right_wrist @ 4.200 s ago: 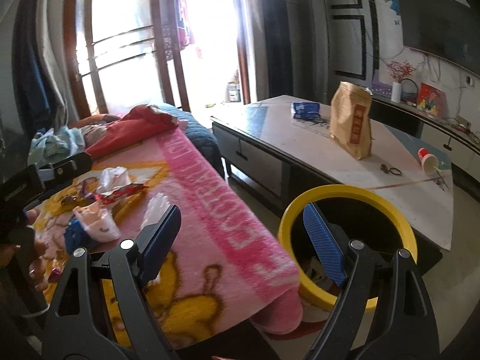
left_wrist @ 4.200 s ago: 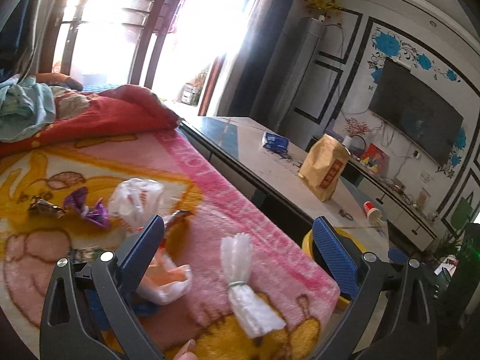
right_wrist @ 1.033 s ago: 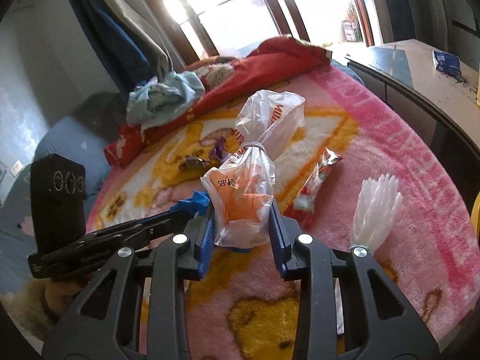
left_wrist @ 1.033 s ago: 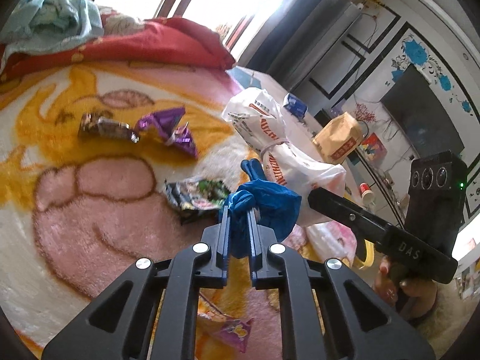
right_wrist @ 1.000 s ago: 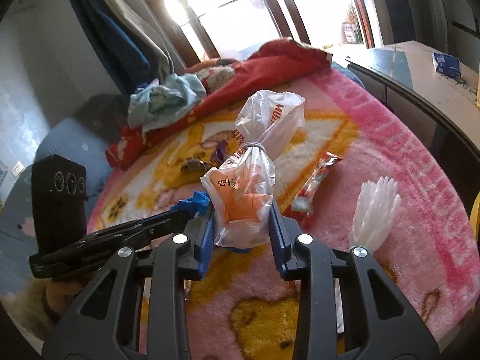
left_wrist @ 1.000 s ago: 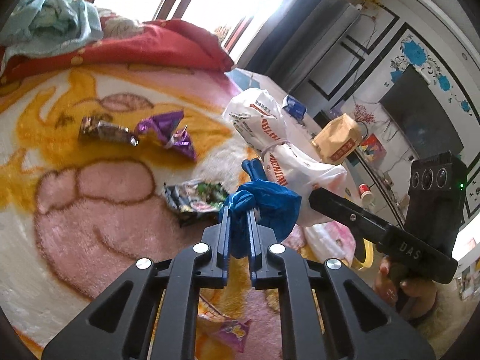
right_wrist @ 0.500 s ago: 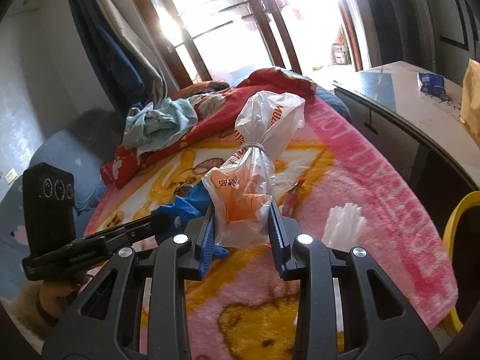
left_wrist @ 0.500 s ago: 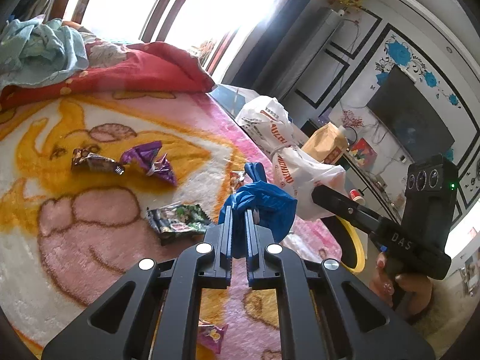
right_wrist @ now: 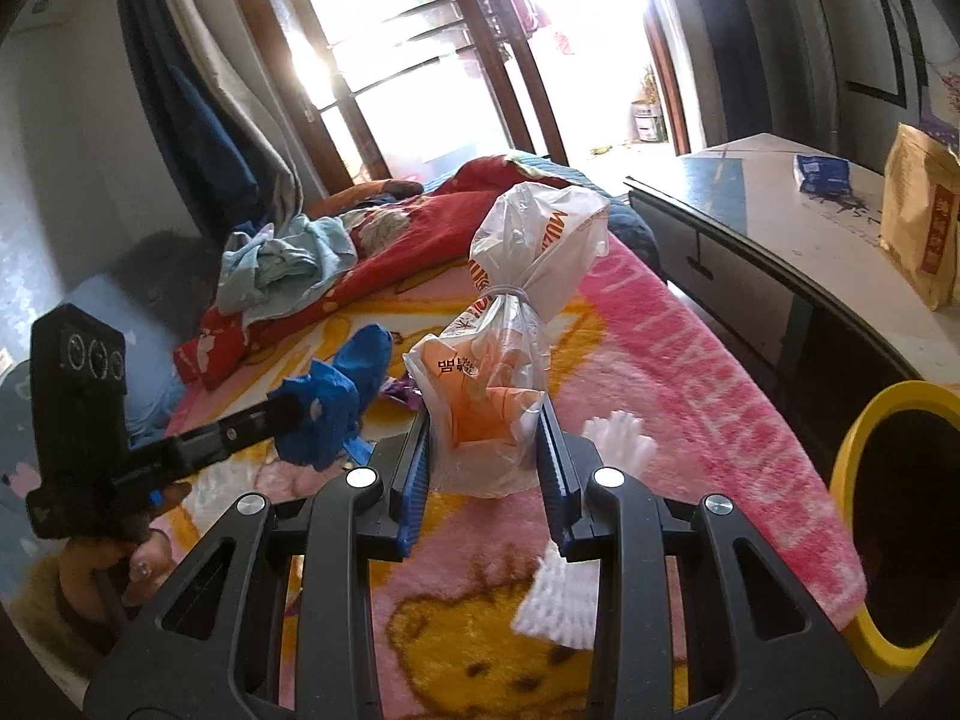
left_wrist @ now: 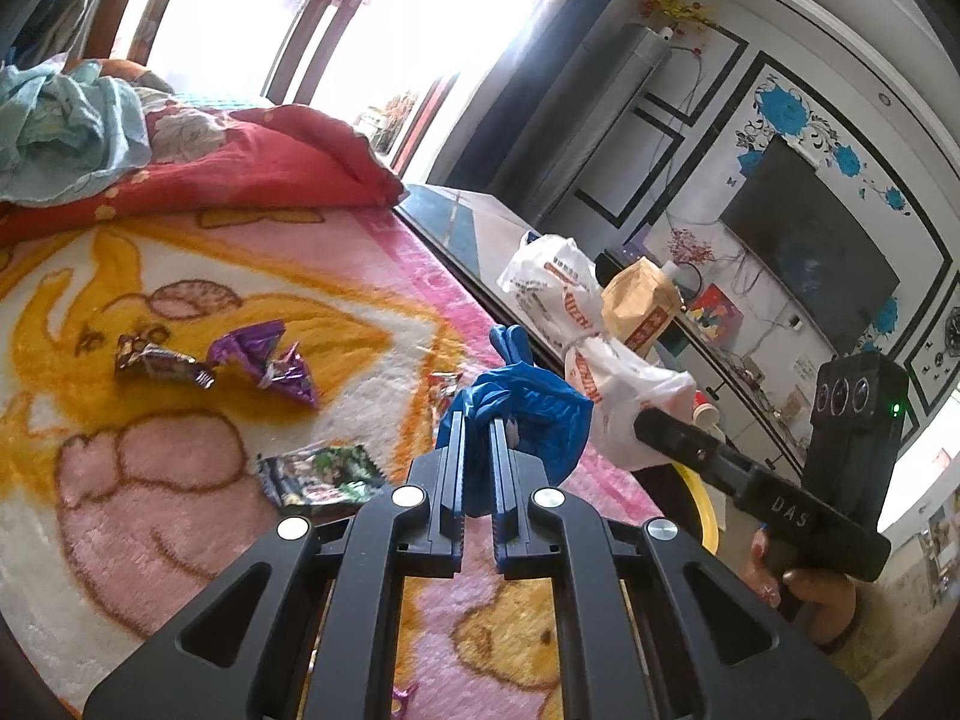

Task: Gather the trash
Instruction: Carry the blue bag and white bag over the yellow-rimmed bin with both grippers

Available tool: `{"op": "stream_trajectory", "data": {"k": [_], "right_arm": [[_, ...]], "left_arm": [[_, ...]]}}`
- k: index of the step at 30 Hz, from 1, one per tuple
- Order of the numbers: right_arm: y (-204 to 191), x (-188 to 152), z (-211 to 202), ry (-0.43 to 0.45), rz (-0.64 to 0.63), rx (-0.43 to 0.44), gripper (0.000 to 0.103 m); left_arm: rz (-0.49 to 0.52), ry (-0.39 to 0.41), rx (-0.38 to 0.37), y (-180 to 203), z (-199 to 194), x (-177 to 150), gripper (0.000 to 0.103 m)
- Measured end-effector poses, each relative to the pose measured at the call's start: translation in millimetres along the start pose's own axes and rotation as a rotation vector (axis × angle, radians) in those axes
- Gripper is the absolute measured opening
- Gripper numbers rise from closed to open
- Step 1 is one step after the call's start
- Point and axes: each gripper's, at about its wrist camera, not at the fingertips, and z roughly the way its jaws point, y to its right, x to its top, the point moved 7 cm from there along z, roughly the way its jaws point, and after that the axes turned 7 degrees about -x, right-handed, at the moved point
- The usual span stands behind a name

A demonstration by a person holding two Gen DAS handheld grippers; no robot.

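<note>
Bin (right_wrist: 864,420) sitting right of right gripper (right_wrist: 486,450) clamping tied bag (right_wrist: 510,324); left gripper (left_wrist: 477,468) pinching blue glove (left_wrist: 528,414), farther off.

Two handheld grippers, black plastic frames with triangular cut-outs and round silver screws at the pivots. Blue ribbed pads on the left gripper (left_wrist: 477,444), bottom centre of its own view; same blue ribbed pads on the right gripper (right_wrist: 485,450). Black camera box with three round lenses atop each; green light and pale "DAS" lettering at right edge.
</note>
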Motion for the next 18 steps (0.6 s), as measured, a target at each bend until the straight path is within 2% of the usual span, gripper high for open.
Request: {"op": "stream_trajectory", "data": {"k": [18], "right_arm": [[49.9,-6.9,-27.7,0.035,0.045,-0.101,0.025]], "left_arm": [[0.086,-0.013,-0.058,50.4,36.5,12.7,0.007]]}}
